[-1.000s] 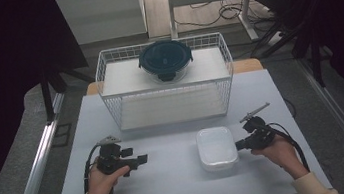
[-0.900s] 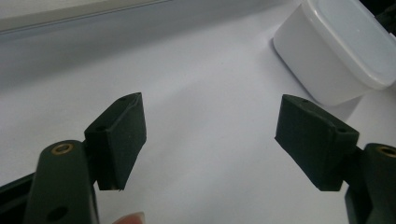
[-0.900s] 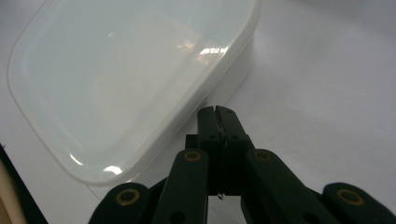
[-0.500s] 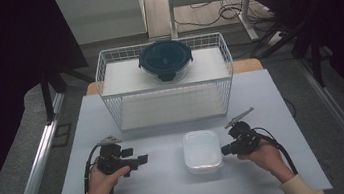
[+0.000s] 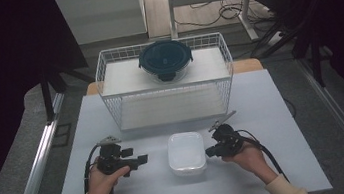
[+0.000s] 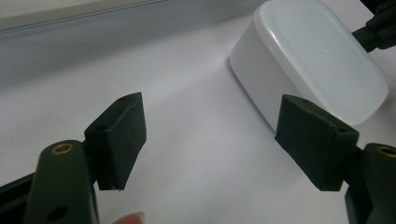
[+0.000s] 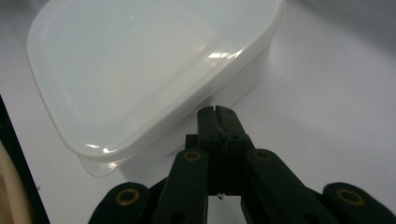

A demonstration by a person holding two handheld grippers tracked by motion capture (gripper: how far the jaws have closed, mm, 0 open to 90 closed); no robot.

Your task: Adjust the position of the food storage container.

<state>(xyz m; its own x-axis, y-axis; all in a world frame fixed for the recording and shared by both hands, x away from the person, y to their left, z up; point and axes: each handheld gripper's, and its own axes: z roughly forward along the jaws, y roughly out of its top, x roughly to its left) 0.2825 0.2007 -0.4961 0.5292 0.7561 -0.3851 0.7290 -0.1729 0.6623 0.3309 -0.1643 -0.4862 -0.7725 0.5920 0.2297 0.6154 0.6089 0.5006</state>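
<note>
- Box (image 5: 186, 152) slid toward 9 o'clock since earlier, now mid-table.
- Right gripper (image 5: 209, 152), jaws together, pressed against box's 3 o'clock side.
- Left gripper (image 5: 142, 158) unmoved, jaws apart, empty.

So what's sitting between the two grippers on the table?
The white lidded box sits between the left gripper and the right gripper, which is shut against its side; the high view shows it.

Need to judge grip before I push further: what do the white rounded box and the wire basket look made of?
White rounded lidded box: likely translucent plastic, glossy; highlights glint on its lid and thin rim. White wire basket: probably coated metal wire, an open grid of thin rods.
</note>
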